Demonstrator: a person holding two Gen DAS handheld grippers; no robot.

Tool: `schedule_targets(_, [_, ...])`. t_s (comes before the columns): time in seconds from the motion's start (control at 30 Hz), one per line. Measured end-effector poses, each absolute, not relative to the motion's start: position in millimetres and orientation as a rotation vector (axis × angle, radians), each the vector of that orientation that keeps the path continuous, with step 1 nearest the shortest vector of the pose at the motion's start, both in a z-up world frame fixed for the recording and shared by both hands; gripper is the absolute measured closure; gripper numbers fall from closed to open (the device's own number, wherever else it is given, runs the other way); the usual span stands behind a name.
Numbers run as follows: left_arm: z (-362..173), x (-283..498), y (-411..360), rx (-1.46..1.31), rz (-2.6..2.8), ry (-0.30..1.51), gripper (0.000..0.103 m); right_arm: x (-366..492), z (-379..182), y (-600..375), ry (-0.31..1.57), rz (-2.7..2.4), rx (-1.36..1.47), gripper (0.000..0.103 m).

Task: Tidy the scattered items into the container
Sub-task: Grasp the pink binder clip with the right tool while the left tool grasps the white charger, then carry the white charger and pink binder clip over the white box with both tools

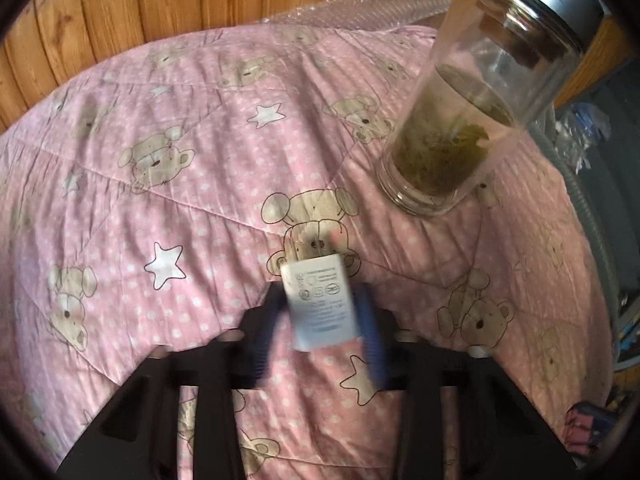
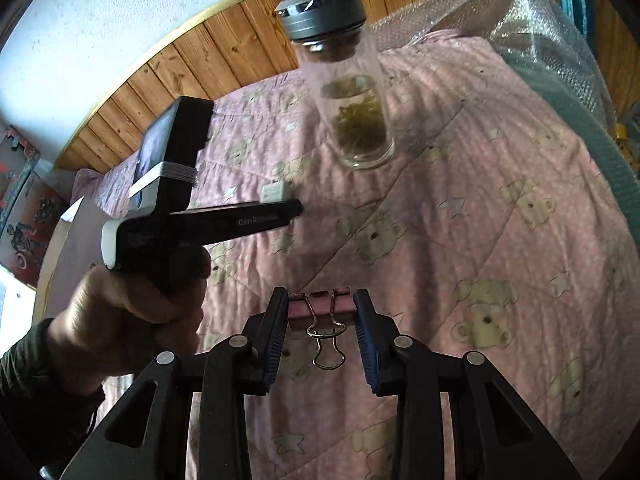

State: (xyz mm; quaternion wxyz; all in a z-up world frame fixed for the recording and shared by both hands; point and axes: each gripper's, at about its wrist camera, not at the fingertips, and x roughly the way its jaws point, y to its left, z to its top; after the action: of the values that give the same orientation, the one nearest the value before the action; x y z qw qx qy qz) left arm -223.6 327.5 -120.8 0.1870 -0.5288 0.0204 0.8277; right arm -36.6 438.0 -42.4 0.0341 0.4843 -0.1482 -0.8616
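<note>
On the bed, both wrist views: we log a pink quilt (image 1: 208, 184) printed with bears and stars, wood panelling (image 1: 132, 4) behind it.
Left gripper (image 1: 320, 304): we see its blue pads (image 1: 370, 320) clamped on a white charger (image 1: 318, 306), printed face toward the camera, held just above the quilt; the view is motion-blurred.
Left gripper, from the right wrist view: it (image 2: 294, 206) reaches in from the left, gripped by the person's left hand (image 2: 132, 312), the white charger (image 2: 276, 191) at its tip.
Right gripper (image 2: 322, 322): clamped on a pink binder clip (image 2: 322, 308), pads on the clip's two ends, wire handles hanging toward the camera.
Glass jar (image 1: 476, 120): upright on the quilt beyond the charger, grey lid (image 2: 322, 10) on, green leaves and liquid in the lower part; well apart from both grippers.
Bubble wrap (image 2: 532, 28): along the far and right edge of the bed, touching the quilt.
Container for the items: we cannot tell which thing it is from these views.
Right margin, left wrist view: a grey ribbed hose (image 1: 592, 216) beside the bed.
</note>
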Motion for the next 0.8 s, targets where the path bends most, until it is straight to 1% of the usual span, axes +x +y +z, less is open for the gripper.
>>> schedule_targets(0.2, [-112, -204, 288, -1.463, 2.312, -0.094, 0.072, -34, -42, 439, -0.469, -2.624, 1.468, 0.069])
schedule_targets(0.37, [-90, -172, 264, -1.430, 2.317, -0.143, 0.072, -31, -38, 421, -0.344, -2.623, 1.444, 0.069])
schedule_targets(0.5, [-62, -140, 243, -1.405, 2.359, -0.132, 0.072, -30, -35, 412, -0.309, -2.624, 1.420, 0.069])
schedule_targets(0.67, [-27, -101, 217, -1.353, 2.456, -0.033, 0.072, -17, -19, 399, -0.322, -2.658, 1.356, 0.069])
schedule_targets(0.8, [-4, -78, 197, -1.326, 2.509, -0.002, 0.072, 2, -12, 379, -0.387, -2.635, 1.320, 0.069])
